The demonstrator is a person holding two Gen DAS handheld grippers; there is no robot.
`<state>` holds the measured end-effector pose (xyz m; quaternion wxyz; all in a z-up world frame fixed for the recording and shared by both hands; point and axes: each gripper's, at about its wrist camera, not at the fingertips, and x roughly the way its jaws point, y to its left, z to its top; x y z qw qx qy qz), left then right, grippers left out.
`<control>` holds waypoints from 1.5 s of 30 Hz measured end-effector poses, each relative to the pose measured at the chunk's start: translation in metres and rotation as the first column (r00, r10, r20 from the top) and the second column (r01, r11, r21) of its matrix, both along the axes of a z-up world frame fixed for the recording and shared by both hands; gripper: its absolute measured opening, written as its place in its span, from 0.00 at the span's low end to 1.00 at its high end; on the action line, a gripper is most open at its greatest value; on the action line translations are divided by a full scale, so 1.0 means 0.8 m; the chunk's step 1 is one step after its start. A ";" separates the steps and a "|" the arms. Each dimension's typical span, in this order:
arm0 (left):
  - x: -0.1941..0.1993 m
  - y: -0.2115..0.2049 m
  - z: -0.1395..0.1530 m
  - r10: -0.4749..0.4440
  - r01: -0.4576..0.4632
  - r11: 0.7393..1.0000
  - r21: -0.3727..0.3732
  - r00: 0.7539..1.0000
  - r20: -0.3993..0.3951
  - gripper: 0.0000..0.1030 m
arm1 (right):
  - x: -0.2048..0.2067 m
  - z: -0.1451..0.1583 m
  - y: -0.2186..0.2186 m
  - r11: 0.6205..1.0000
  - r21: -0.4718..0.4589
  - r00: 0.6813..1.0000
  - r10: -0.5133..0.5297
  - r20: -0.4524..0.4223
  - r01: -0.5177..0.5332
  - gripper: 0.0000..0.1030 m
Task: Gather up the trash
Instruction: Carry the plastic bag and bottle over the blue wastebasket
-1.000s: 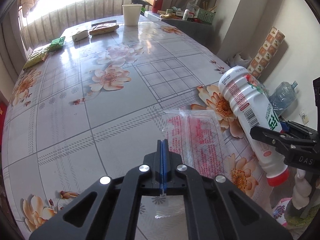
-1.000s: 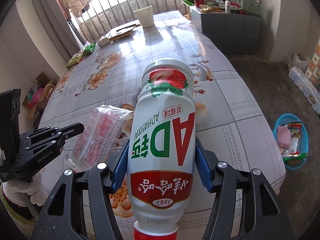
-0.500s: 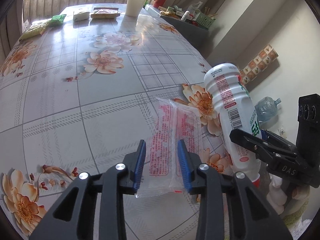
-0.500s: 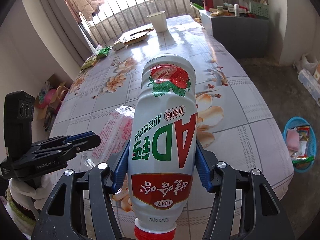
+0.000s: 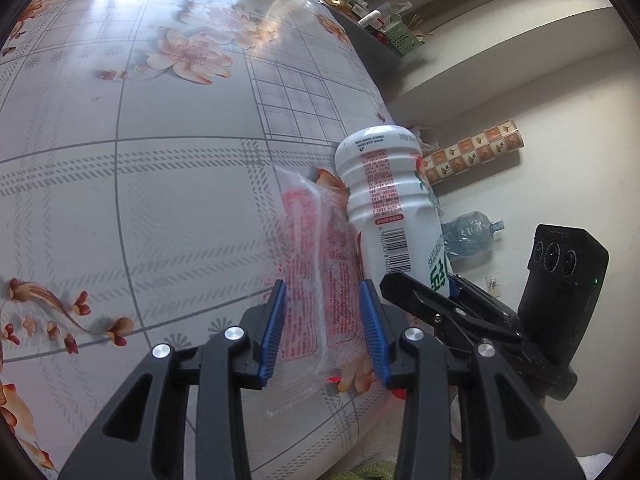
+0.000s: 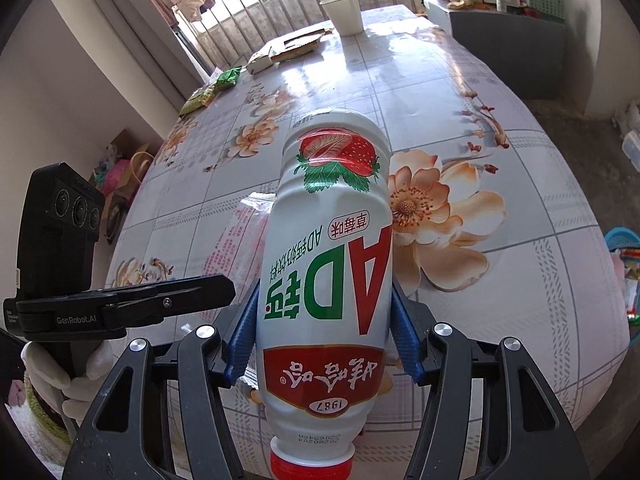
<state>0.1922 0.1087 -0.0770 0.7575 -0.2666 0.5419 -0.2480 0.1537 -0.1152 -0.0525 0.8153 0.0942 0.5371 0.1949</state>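
My right gripper (image 6: 324, 332) is clamped on the white drink bottle (image 6: 328, 280), blue pads pressed to both sides of its body, and I hold it tilted with the red cap toward me and its base pointing out over the flowered table (image 6: 460, 80). My left gripper (image 5: 322, 324) has its jaws opening, and the clear plastic wrapper (image 5: 316, 248) with red print lies between the blue fingers (image 5: 274, 324), flat on the table; I cannot tell whether the pads touch it. That wrapper sits just beside the bottle, on its left as my right camera sees it, partly hidden behind the bottle's body. Well beyond the bottle, at the far end of the table, stand a white paper cup (image 6: 343, 14), a flattened cardboard box (image 6: 286, 48) and two green snack packets (image 6: 212, 88). To the bottle's right, down on the floor past the table edge, a blue basket (image 6: 624, 240) holds bits of rubbish.
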 end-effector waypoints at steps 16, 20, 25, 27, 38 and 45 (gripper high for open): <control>-0.019 -0.030 0.025 -0.060 0.018 0.967 0.255 0.986 0.158 0.00 | -0.003 -0.002 -0.010 0.999 0.048 1.000 -0.019 -0.006 0.019 0.54; -0.019 -0.035 0.033 -0.079 0.019 0.957 0.288 0.977 0.197 0.00 | -0.005 0.004 -0.019 0.997 0.064 0.999 -0.041 0.006 0.041 0.54; -0.019 -0.053 0.058 -0.100 0.027 0.956 0.292 0.966 0.237 0.00 | -0.010 0.014 -0.044 0.991 0.101 0.996 -0.087 0.027 0.084 0.53; -0.017 -0.064 0.070 -0.111 0.031 0.956 0.291 0.959 0.260 0.00 | -0.013 0.020 -0.057 0.987 0.117 0.993 -0.114 0.036 0.109 0.53; 0.018 -0.173 0.130 -0.265 0.169 0.944 0.283 0.899 0.349 0.00 | -0.050 0.060 -0.189 0.919 0.199 0.923 -0.367 0.119 0.340 0.53; 0.057 -0.311 0.138 -0.424 0.336 0.897 0.287 0.837 0.346 0.00 | -0.098 0.051 -0.333 0.762 0.252 0.771 -0.632 0.082 0.597 0.53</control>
